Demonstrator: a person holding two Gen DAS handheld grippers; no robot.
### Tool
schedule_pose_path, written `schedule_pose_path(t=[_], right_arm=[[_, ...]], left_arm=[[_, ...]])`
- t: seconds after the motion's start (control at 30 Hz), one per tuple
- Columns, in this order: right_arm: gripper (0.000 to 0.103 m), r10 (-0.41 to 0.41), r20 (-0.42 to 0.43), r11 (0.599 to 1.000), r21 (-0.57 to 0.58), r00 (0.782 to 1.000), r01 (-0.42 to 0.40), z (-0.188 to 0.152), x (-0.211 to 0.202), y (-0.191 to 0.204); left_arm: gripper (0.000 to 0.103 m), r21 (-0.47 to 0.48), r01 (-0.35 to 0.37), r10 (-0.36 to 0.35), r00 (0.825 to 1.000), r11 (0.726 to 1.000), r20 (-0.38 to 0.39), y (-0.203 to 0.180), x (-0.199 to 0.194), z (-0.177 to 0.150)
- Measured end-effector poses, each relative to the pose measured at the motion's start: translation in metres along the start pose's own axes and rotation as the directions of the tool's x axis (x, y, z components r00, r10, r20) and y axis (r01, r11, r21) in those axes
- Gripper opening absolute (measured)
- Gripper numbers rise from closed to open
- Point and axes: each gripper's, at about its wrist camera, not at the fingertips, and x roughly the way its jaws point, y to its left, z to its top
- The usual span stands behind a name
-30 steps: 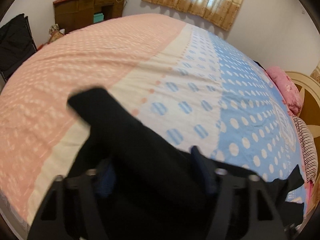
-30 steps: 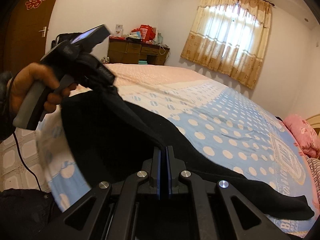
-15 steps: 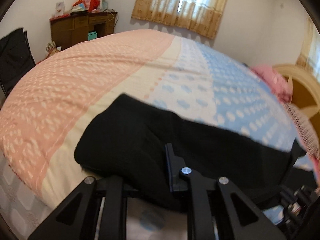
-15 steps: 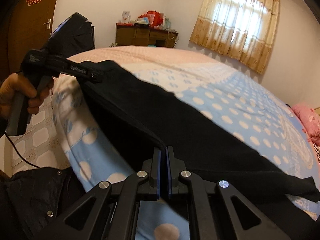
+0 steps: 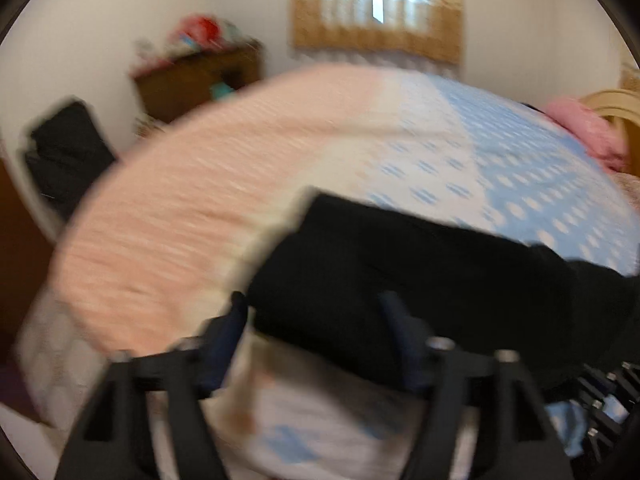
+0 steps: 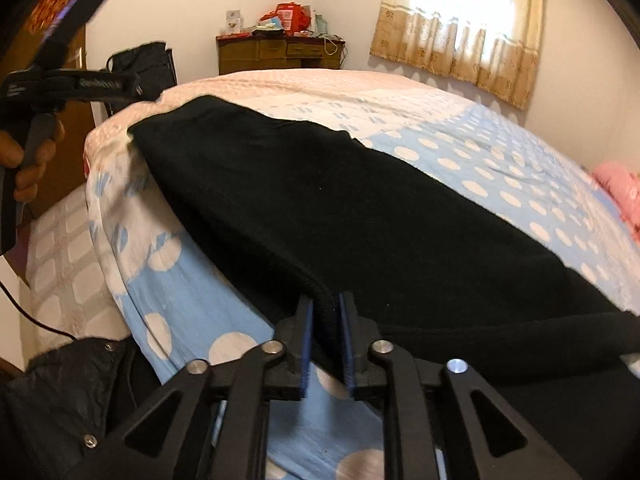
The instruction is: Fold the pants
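Black pants [image 6: 340,200] lie folded lengthwise along the near edge of the bed [image 6: 500,152]. My right gripper [image 6: 324,312] is low at their near hem; its jaws are opening, and the rolled hem still sits between the blue pads without being squeezed. In the blurred left wrist view, my left gripper [image 5: 314,312] has its jaws opening wide at the other end of the pants [image 5: 400,272], whose edge lies between the fingers untouched. From the right wrist view, the left gripper [image 6: 120,84] hovers just off that end, held by a hand [image 6: 24,160].
A wooden dresser [image 6: 280,50] with clutter stands against the far wall, with a black bag [image 6: 148,60] beside it. A pink pillow [image 6: 616,184] lies at the bed's right end. A curtained window [image 6: 460,24] is behind. A dark jacket [image 6: 60,400] is at the bottom left.
The pants, held up by both grippers, have come down onto the bed. The left gripper has let go and spread wide. The right jaws have parted around the hem.
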Motion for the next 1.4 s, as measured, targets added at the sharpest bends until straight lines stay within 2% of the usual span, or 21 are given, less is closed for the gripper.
schedule_pose_path(t=[0.07, 0.1, 0.23, 0.3, 0.4, 0.43, 0.5, 0.53, 0.6, 0.67, 0.7, 0.83, 0.9, 0.97, 1.07, 1.1, 1.13, 1.17, 1.23, 1.3, 1.4], right_arm=[[0.037, 0.056, -0.008, 0.997, 0.049, 0.998, -0.055, 0.003, -0.002, -0.002], [0.038, 0.073, -0.006, 0.995, 0.065, 0.997, -0.072, 0.007, -0.004, -0.003], [0.044, 0.127, 0.140, 0.969, 0.193, 0.982, -0.152, 0.021, -0.050, -0.032], [0.051, 0.033, 0.210, 0.961, 0.261, 0.977, -0.088, 0.026, -0.078, -0.062], [0.068, -0.218, 0.192, 0.916, 0.377, 0.957, 0.133, 0.027, -0.108, -0.129], [0.068, -0.316, 0.153, 0.880, 0.417, 0.936, 0.228, 0.026, -0.114, -0.160], [0.068, -0.423, 0.069, 0.806, 0.484, 0.904, 0.340, 0.023, -0.116, -0.210], [0.068, -0.473, -0.016, 0.736, 0.543, 0.881, 0.405, 0.020, -0.112, -0.249], [0.068, -0.508, -0.153, 0.614, 0.626, 0.848, 0.481, 0.011, -0.098, -0.309], [0.068, -0.497, -0.250, 0.538, 0.663, 0.831, 0.521, 0.000, -0.080, -0.350], [0.068, -0.494, -0.289, 0.520, 0.658, 0.820, 0.545, -0.002, -0.071, -0.363], [0.068, -0.529, -0.422, 0.465, 0.582, 0.737, 0.667, -0.006, -0.024, -0.398], [0.068, -0.519, -0.467, 0.445, 0.567, 0.716, 0.693, -0.016, -0.013, -0.409], [0.068, -0.515, -0.527, 0.423, 0.530, 0.676, 0.735, -0.019, -0.001, -0.414], [0.067, -0.523, -0.535, 0.408, 0.526, 0.663, 0.746, -0.021, -0.001, -0.414], [0.064, -0.517, -0.535, 0.408, 0.532, 0.668, 0.742, -0.019, -0.001, -0.415], [0.051, -0.505, -0.531, 0.403, 0.553, 0.681, 0.729, -0.021, -0.003, -0.416], [0.030, -0.499, -0.532, 0.390, 0.568, 0.685, 0.725, -0.023, -0.007, -0.418], [0.007, -0.489, -0.528, 0.382, 0.585, 0.694, 0.715, -0.023, -0.012, -0.419], [0.005, -0.450, -0.493, 0.387, 0.643, 0.744, 0.661, -0.031, -0.026, -0.425], [0.005, -0.430, -0.420, 0.393, 0.710, 0.799, 0.585, -0.036, -0.052, -0.420]], left_arm=[[0.076, -0.011, -0.046, 0.046, 0.996, 0.999, 0.071, 0.005, -0.017, 0.008], [0.076, -0.014, -0.046, 0.047, 0.994, 0.999, 0.096, 0.005, -0.022, 0.012], [0.076, -0.005, -0.002, 0.002, 0.985, 1.000, 0.170, -0.014, -0.026, 0.030], [0.077, 0.000, 0.017, -0.017, 0.986, 1.000, 0.165, -0.026, -0.015, 0.033], [0.077, -0.030, 0.028, -0.026, 0.997, 0.999, 0.071, -0.038, 0.018, 0.025], [0.077, -0.046, 0.040, -0.039, 0.999, 0.998, 0.030, -0.041, 0.027, 0.019], [0.076, -0.069, 0.061, -0.063, 0.997, 0.996, -0.034, -0.041, 0.043, 0.004], [0.076, -0.036, 0.038, -0.038, 0.999, 0.999, -0.002, -0.045, 0.041, -0.003], [0.078, 0.053, -0.014, 0.013, 1.000, 0.998, 0.023, -0.056, 0.038, -0.011], [0.082, 0.087, -0.039, 0.036, 0.999, 0.995, 0.034, -0.061, 0.037, -0.016], [0.084, 0.085, -0.038, 0.035, 0.999, 0.996, 0.036, -0.062, 0.037, -0.017], [0.093, 0.082, -0.032, 0.029, 0.999, 0.996, 0.033, -0.063, 0.036, -0.017], [0.094, 0.094, -0.043, 0.041, 0.999, 0.995, 0.026, -0.064, 0.039, -0.015], [0.096, 0.089, -0.047, 0.045, 0.999, 0.995, 0.020, -0.064, 0.040, -0.014], [0.098, 0.089, -0.047, 0.046, 0.999, 0.995, 0.009, -0.066, 0.043, -0.012], [0.099, 0.089, -0.047, 0.047, 0.999, 0.995, 0.007, -0.067, 0.044, -0.011], [0.100, 0.087, -0.049, 0.048, 0.999, 0.995, 0.005, -0.068, 0.045, -0.011], [0.101, 0.086, -0.050, 0.050, 0.999, 0.995, 0.003, -0.069, 0.046, -0.010], [0.102, 0.086, -0.056, 0.056, 0.998, 0.995, -0.001, -0.070, 0.047, -0.009], [0.102, 0.084, -0.053, 0.054, 0.999, 0.995, -0.005, -0.069, 0.047, -0.009], [0.102, 0.091, -0.045, 0.045, 0.999, 0.995, -0.008, -0.069, 0.048, -0.008]])
